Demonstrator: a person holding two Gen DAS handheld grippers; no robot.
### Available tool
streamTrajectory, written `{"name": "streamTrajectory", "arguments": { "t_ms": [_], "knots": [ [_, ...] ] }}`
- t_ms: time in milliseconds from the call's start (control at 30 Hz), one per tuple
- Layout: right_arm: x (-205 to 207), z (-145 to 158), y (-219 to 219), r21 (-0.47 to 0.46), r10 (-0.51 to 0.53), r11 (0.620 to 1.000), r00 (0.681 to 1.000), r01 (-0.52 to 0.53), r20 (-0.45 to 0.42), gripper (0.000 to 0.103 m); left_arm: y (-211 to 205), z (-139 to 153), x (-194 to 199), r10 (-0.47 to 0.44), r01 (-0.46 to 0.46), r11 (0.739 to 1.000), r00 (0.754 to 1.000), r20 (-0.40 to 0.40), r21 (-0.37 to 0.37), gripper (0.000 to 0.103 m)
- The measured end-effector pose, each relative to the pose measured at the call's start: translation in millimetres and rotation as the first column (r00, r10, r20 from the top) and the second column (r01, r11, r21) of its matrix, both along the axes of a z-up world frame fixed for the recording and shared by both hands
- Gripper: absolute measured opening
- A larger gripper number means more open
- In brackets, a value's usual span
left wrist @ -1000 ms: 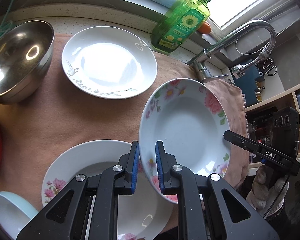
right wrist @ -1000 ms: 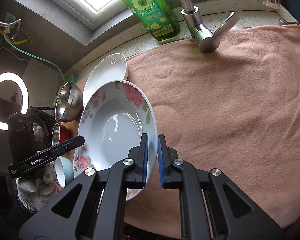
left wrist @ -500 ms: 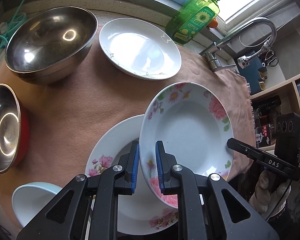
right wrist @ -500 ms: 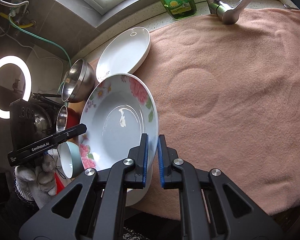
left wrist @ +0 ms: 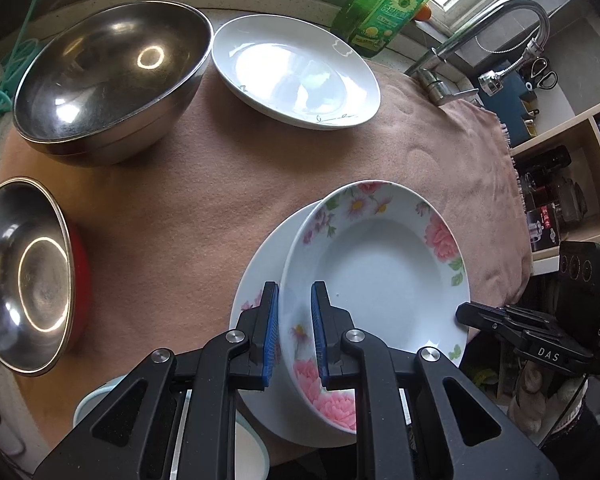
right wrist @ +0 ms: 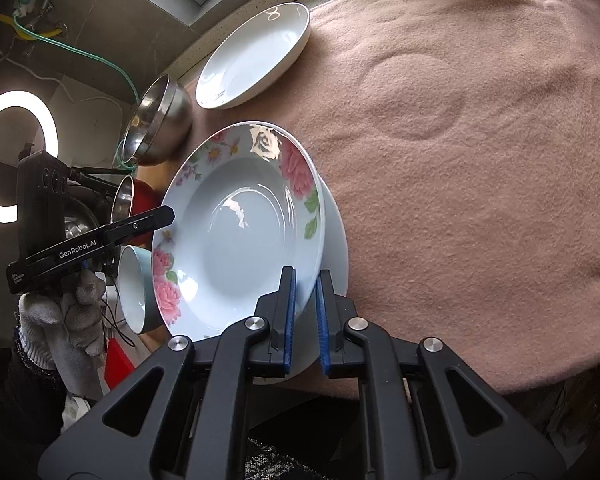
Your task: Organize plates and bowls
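A deep flowered plate (left wrist: pixel 380 272) (right wrist: pixel 240 232) is held tilted between both grippers. My left gripper (left wrist: pixel 294 292) is shut on its near rim, and my right gripper (right wrist: pixel 306 276) is shut on the opposite rim. Each gripper's black finger shows at the plate's far edge in the other wrist's view. Directly under it lies a second flowered plate (left wrist: pixel 256 276) (right wrist: pixel 336 248) on the pink cloth (left wrist: pixel 180 208); I cannot tell whether the two touch. A plain white plate (left wrist: pixel 296 72) (right wrist: pixel 256 56) rests at the back of the cloth.
A large steel bowl (left wrist: pixel 108 76) stands at the back left. A smaller steel bowl (left wrist: pixel 24 272) sits inside a red one at the left edge. A pale blue bowl (right wrist: pixel 134 288) lies near the front. A green soap bottle (left wrist: pixel 388 4) and a tap (left wrist: pixel 492 20) stand behind.
Both grippers carried the flowered plate leftward and down until it came over the second flowered plate. Both grips have stayed shut.
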State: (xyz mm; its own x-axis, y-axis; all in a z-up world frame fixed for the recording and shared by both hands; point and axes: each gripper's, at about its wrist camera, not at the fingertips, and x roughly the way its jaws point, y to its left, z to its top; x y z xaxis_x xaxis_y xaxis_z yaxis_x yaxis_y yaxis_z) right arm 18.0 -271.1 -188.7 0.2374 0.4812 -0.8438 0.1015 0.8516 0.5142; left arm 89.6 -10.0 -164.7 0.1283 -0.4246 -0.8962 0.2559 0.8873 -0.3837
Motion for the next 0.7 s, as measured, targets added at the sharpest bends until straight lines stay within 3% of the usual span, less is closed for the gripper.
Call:
{"name": "streamTrajectory", "arguments": {
  "t_ms": [700],
  "knots": [
    [-8.7,-8.0,24.1,-0.002,0.049,0.999,0.997,-0.050,-0.065,0.013,-3.8,-9.1,4.8,-0.070,0.071,0.993,0.997,-0.021,0.090,0.014]
  ]
}}
